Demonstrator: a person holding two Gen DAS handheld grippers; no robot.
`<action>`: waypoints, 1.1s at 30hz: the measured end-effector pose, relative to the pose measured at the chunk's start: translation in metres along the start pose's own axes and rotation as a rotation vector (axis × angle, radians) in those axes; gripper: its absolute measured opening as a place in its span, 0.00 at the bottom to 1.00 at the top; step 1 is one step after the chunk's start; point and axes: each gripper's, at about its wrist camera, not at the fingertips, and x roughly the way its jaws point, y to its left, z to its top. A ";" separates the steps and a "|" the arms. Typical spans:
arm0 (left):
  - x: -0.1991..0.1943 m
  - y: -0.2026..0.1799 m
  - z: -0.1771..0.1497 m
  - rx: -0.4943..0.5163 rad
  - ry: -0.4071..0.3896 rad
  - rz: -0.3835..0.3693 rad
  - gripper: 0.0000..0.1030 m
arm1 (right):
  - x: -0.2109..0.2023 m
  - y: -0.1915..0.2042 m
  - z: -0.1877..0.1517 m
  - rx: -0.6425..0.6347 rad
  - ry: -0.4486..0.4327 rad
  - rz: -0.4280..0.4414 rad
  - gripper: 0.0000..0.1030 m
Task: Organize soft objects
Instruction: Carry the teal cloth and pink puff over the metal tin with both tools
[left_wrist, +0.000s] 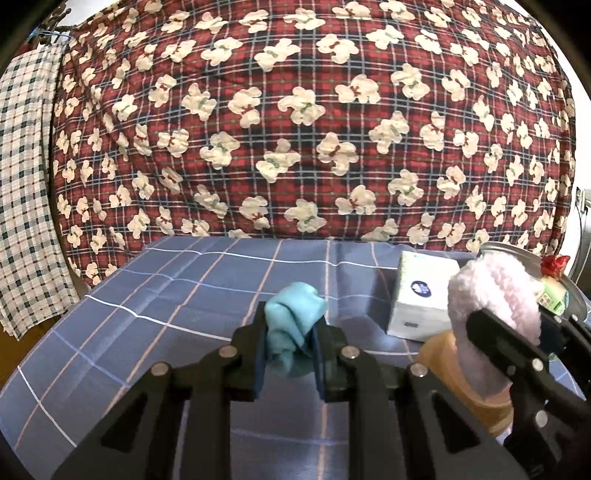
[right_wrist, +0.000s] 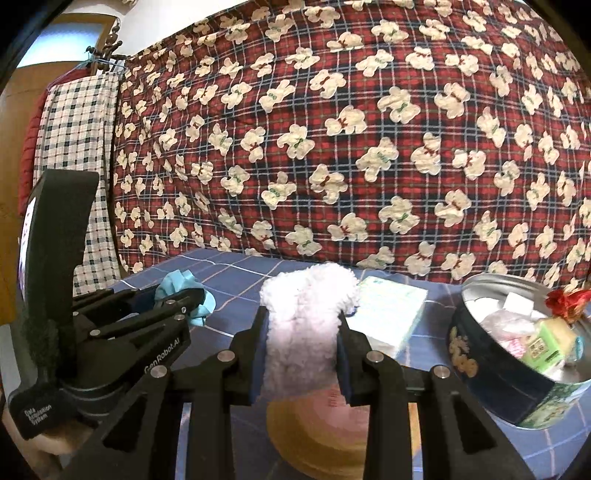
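Note:
My left gripper (left_wrist: 290, 341) is shut on a crumpled light-blue cloth (left_wrist: 293, 325) and holds it above the blue checked table cover (left_wrist: 177, 295); the same gripper and cloth (right_wrist: 184, 295) show at the left of the right wrist view. My right gripper (right_wrist: 301, 347) is shut on a fluffy pale-pink soft object (right_wrist: 306, 314), held over a tan round container (right_wrist: 321, 443). In the left wrist view that pink object (left_wrist: 491, 291) sits at the right, above the tan container (left_wrist: 443, 354).
A white tissue box (left_wrist: 421, 295) (right_wrist: 388, 314) lies on the table behind the pink object. A round dark tin (right_wrist: 517, 369) with packets inside stands at the right. A red plaid bear-print quilt (left_wrist: 295, 110) hangs behind the table.

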 end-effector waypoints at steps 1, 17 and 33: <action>-0.001 -0.002 0.000 -0.001 0.000 -0.004 0.18 | -0.002 -0.001 0.000 -0.004 -0.002 -0.003 0.34; -0.013 -0.044 0.001 0.017 -0.006 -0.065 0.18 | -0.028 -0.046 -0.007 -0.018 -0.042 -0.082 0.34; -0.023 -0.102 0.011 0.067 -0.031 -0.156 0.19 | -0.052 -0.092 -0.011 -0.020 -0.083 -0.176 0.34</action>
